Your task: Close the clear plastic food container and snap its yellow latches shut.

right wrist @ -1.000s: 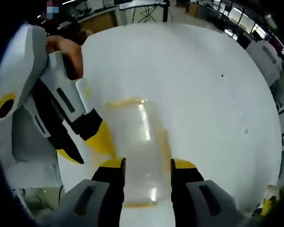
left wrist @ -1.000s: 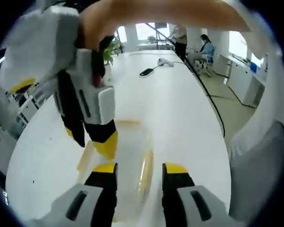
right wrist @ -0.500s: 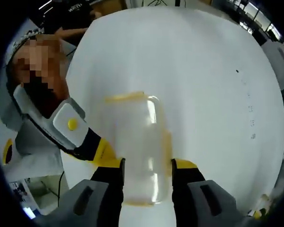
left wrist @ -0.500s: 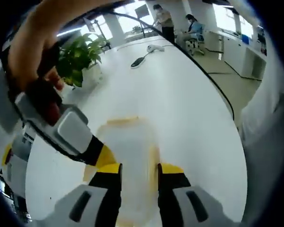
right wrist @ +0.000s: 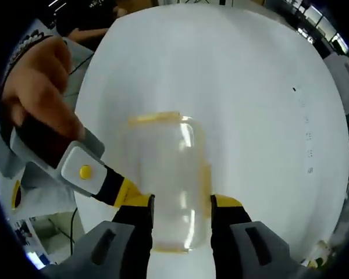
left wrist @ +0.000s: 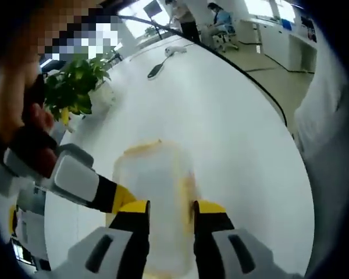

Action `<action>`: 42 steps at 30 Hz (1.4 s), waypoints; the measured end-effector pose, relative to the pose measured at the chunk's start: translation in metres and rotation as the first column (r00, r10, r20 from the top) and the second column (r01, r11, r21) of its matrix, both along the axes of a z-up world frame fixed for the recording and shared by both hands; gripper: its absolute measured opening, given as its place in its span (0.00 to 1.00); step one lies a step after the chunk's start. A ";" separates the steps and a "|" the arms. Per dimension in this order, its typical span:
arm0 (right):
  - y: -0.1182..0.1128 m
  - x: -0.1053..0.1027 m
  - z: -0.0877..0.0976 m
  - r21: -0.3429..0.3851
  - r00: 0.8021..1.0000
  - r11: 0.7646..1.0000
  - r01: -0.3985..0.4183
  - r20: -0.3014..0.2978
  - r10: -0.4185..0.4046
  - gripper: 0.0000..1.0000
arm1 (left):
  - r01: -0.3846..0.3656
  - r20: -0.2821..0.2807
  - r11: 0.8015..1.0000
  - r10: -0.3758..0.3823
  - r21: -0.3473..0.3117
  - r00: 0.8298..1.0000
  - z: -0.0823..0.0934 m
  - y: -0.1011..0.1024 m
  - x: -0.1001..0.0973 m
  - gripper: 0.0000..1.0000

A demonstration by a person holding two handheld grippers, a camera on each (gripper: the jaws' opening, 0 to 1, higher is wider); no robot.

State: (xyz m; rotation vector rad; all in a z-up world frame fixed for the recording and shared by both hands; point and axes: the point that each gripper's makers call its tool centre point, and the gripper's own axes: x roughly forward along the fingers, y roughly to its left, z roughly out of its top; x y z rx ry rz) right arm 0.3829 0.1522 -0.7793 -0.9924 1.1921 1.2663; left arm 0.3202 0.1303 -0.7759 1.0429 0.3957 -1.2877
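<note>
— Two grippers on one box, am I reading that right?

— Yes. The clear food container [left wrist: 157, 203] lies on the white table [left wrist: 232, 133], lid down on it, long axis running straight away along the jaws in both views. In the left gripper view the left gripper [left wrist: 170, 210] has its yellow-tipped jaws at either long side of the container's near end, close against the walls; I can't tell whether they press or only bracket it.

— And the other one?

— The right gripper [right wrist: 182, 204] straddles the near end the same way in its own view, jaws parted about the container's width. Again, contact or a hair's gap, I can't say. In each view the other gripper reaches in from the left and meets the container's left side.

— The latches?

— A yellow latch [right wrist: 154, 118] shows at the far short end, another yellow strip [right wrist: 206, 174] along the right long side. Whether any has snapped home is too blurred to judge. I'd guess the side latches want pressing next, and both grippers are equally near.

— The room?

— Open office: potted plant [left wrist: 75, 90] at the left, a dark handset-like object [left wrist: 155, 70] further up the table, people seated at desks beyond.
</note>
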 end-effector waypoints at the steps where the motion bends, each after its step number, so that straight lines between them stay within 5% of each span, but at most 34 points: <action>1: 0.000 0.000 0.000 0.000 1.000 1.000 0.001 0.001 -0.001 0.36 | 0.002 0.003 1.000 -0.002 -0.010 1.000 0.000 0.001 0.000 0.23; 18: 0.001 0.000 0.000 -0.017 1.000 1.000 0.002 0.000 -0.002 0.36 | 0.028 0.092 0.999 -0.031 0.037 0.995 -0.002 0.001 -0.002 0.19; 19: 0.000 0.000 -0.001 -0.025 1.000 1.000 0.004 0.002 -0.004 0.36 | 0.116 0.160 0.992 -0.122 0.051 0.980 0.001 -0.009 0.000 0.17; 20: 0.001 -0.001 -0.001 -0.024 1.000 1.000 0.005 0.000 -0.005 0.36 | 0.052 0.127 0.998 -0.057 0.042 0.990 0.001 -0.003 -0.003 0.17; 22: 0.001 0.001 -0.001 -0.027 1.000 1.000 0.003 0.000 -0.003 0.36 | 0.039 0.114 0.998 -0.043 0.043 0.993 0.000 -0.001 0.001 0.18; 26: 0.001 0.003 -0.002 -0.011 1.000 1.000 -0.005 -0.025 0.005 0.36 | 0.057 0.118 0.997 -0.063 0.054 0.991 -0.001 0.000 0.000 0.19; 33: 0.004 0.003 -0.006 0.053 0.987 0.998 -0.027 -0.156 0.035 0.36 | 0.063 0.135 0.997 -0.069 0.050 0.988 -0.002 0.000 0.000 0.19; 42: 0.006 0.000 -0.006 0.012 0.982 0.997 -0.071 -0.177 0.072 0.32 | 0.067 0.135 0.997 -0.073 0.046 0.988 -0.005 -0.001 0.000 0.20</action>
